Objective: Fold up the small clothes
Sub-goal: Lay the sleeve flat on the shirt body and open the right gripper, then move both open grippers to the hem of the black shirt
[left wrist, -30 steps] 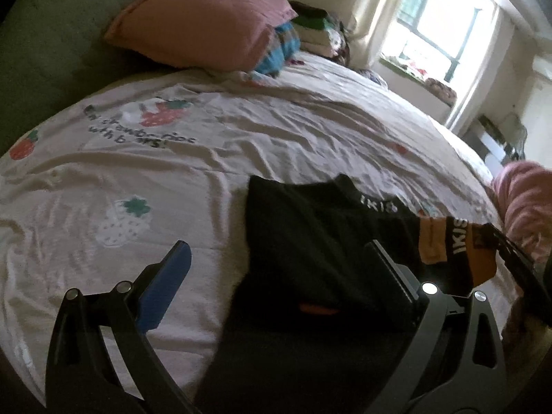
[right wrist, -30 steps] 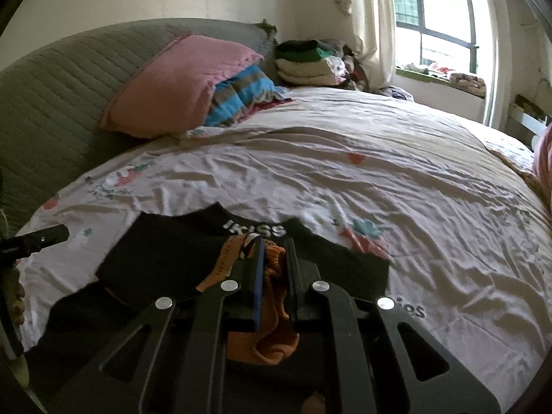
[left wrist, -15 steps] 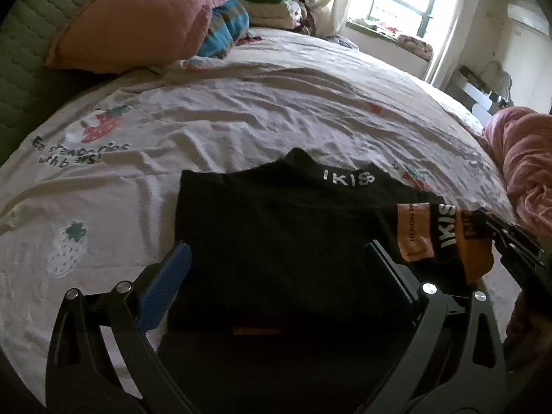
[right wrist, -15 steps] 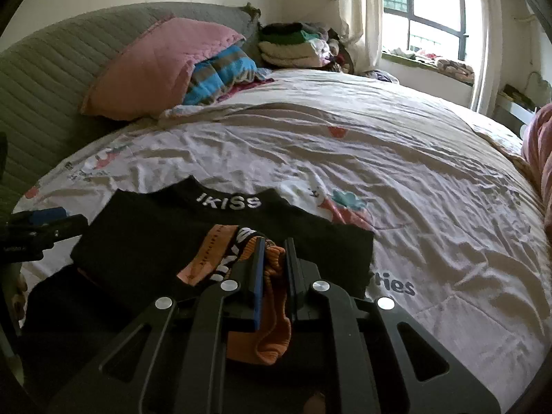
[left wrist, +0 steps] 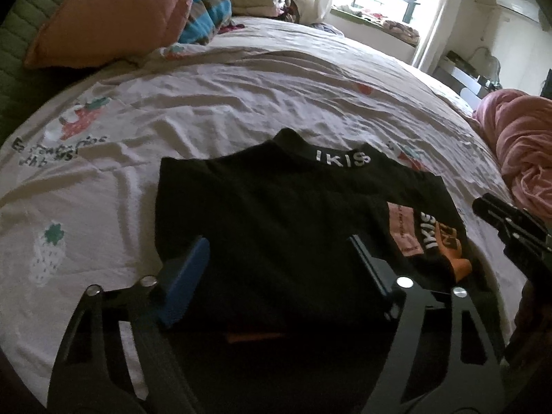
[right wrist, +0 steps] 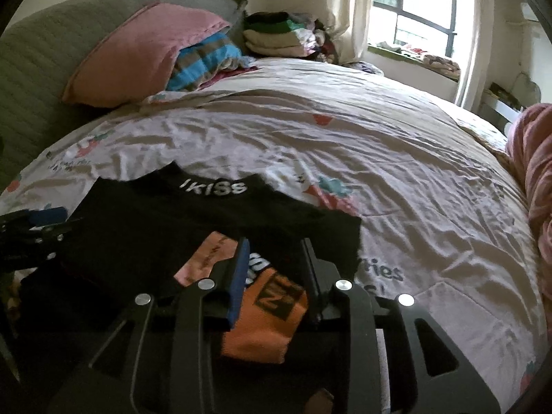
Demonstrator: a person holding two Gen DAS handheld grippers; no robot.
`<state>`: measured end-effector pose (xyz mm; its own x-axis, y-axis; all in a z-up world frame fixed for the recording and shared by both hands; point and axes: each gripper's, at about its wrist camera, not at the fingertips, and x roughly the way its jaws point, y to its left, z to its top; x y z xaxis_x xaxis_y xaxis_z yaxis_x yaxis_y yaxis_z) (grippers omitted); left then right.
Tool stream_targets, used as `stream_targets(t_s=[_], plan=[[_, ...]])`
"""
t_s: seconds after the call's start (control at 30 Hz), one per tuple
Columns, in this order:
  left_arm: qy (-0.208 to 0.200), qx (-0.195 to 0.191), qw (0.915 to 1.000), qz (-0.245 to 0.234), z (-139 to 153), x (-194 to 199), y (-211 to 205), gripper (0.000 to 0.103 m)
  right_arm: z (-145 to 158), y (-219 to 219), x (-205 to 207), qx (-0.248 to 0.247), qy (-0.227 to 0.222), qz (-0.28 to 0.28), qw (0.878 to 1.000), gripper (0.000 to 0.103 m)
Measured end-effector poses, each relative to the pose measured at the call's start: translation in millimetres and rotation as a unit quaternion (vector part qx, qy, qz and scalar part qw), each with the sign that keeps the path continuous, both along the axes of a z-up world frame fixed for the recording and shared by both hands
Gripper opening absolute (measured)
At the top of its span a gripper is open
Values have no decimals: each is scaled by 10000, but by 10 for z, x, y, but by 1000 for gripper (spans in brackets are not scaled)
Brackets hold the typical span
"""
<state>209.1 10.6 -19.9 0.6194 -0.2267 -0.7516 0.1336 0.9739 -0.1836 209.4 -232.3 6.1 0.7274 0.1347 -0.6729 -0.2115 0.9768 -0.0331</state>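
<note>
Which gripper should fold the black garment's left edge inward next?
Probably the left gripper: it already hangs over that side of the black garment, closing. The right gripper is opening over the orange cuff.

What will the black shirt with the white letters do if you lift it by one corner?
The black shirt would probably go floppy and droop: it is thin cloth lying flat on the wrinkled bedsheet. Its fold would likely fall open, since nothing pins it. It looks light, and pushed, it would likely bunch up.
</note>
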Motion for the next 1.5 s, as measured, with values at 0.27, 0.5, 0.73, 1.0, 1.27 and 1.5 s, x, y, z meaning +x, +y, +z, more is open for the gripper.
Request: stream_targets(t_s=[0.27,0.5,0.73,1.0,1.27,1.5], plan=[[298,-172,9992,-198,-165,35,57,58,-117,436,29,173,449,503,9976,34],[580,91,9978,-316,-411,36,42,58,-413,636,139,9,1044,478,9934,38],[648,-83,9971,-383,-458,61,101,58,-608,509,141,-11,1378,172,9903,42],[545,-75,9978,-374,-427,9,84,58,-563,544,82,-16,1251,-24,9921,47],[384,-178,9987,-296,-256,-79,118,64,-332,483,-50,186,954,-92,9952,77],[155,-131,9998,-60,-84,-215,177,69,-90,427,-205,348,572,16,9978,91]])
